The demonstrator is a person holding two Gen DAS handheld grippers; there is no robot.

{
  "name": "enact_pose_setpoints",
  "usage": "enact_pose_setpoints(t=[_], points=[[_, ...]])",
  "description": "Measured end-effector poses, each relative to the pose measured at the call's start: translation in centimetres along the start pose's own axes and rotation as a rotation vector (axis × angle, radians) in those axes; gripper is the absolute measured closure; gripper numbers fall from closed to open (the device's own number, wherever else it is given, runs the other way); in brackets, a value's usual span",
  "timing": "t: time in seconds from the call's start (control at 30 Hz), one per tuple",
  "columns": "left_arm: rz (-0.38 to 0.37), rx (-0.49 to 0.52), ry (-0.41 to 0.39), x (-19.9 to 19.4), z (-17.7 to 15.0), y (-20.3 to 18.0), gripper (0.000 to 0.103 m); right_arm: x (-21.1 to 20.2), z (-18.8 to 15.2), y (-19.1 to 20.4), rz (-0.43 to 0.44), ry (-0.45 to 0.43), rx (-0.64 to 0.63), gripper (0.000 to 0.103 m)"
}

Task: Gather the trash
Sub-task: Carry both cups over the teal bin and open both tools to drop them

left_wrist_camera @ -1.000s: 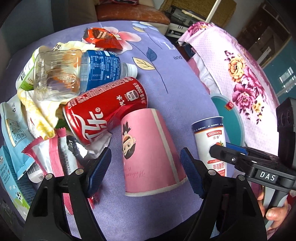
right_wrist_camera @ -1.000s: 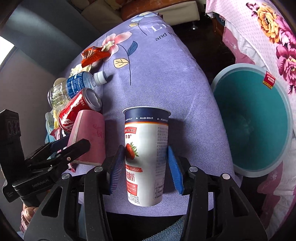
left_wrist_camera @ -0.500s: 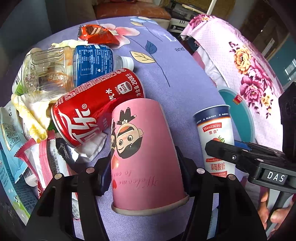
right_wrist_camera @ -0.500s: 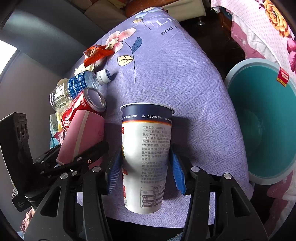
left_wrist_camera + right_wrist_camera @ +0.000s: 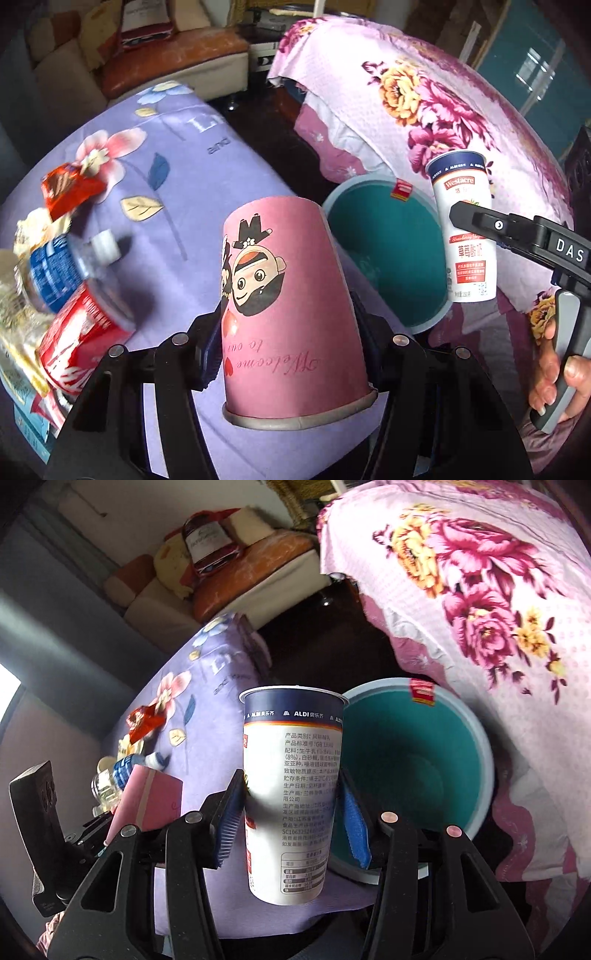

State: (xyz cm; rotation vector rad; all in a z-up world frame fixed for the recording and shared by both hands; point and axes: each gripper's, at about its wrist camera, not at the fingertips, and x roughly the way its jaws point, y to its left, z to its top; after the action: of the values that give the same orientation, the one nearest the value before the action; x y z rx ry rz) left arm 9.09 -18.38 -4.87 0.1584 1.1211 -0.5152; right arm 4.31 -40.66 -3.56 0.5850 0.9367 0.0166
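My left gripper [image 5: 286, 354] is shut on an upside-down pink paper cup [image 5: 288, 302] and holds it above the purple-clothed table [image 5: 192, 184]. My right gripper [image 5: 291, 819] is shut on a white yogurt cup [image 5: 291, 794], lifted off the table; it also shows in the left wrist view [image 5: 463, 229]. The teal trash bin [image 5: 410, 760] stands on the floor just right of the table, beyond both cups; it also shows in the left wrist view [image 5: 391, 247]. The pink cup shows in the right wrist view [image 5: 147, 801] too.
On the table's left lie a red cola can [image 5: 81, 332], a blue-labelled plastic bottle [image 5: 62, 269], a red snack wrapper [image 5: 66, 188] and more wrappers. A pink floral-covered bed [image 5: 443, 110] rises behind the bin. A sofa [image 5: 166, 62] stands at the back.
Both grippers have lifted their cups off the table and swung right toward the bin. The left gripper closed on the pink cup a second ago.
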Motion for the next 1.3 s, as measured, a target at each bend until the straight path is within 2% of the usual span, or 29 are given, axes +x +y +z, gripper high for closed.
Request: enact_pose_setpoints(t=[0.1, 0.23, 0.5, 0.57, 0.63, 1.13, 1.2, 1.27, 1.3], points=[[-0.025, 0.073, 0.018, 2.2, 1.5, -3.6, 0.042, -1.1, 0.1, -3.5, -0.049, -0.021, 0.052, 0.055], [-0.052, 0.129, 0.061, 5.1, 2.4, -7.1, 0.042, -1.3, -0.1, -6.6, -0.09, -0.007, 0.086, 0.055], [-0.052, 0.165, 0.114, 8.2, 2.2, -9.6, 0.034, 0.4, -0.9, -8.6, -0.106, 0.037, 0.111, 0.055], [-0.035, 0.166, 0.102, 8.2, 2.2, -9.6, 0.02, 0.8, -0.9, -8.6, -0.102, 0.047, 0.11, 0.055], [-0.021, 0.152, 0.095, 8.0, 2.3, -9.1, 0.017, 1.2, -1.0, -8.4, -0.1, 0.056, 0.104, 0.055], [-0.039, -0.034, 0.088, 5.6, 0.9, -2.6, 0.009, 4.2, -2.0, -7.1, -0.124, 0.147, 0.091, 0.054], [-0.04, -0.048, 0.089, 5.4, 0.5, -2.0, 0.009, 4.2, -2.1, -6.5, -0.124, 0.15, 0.086, 0.05], [-0.039, -0.06, 0.09, 5.1, 0.0, -1.5, 0.009, 3.9, -2.2, -5.9, -0.129, 0.145, 0.078, 0.04], [-0.04, -0.064, 0.089, 4.9, -0.2, -1.4, 0.009, 3.8, -2.3, -5.5, -0.132, 0.141, 0.07, 0.038]])
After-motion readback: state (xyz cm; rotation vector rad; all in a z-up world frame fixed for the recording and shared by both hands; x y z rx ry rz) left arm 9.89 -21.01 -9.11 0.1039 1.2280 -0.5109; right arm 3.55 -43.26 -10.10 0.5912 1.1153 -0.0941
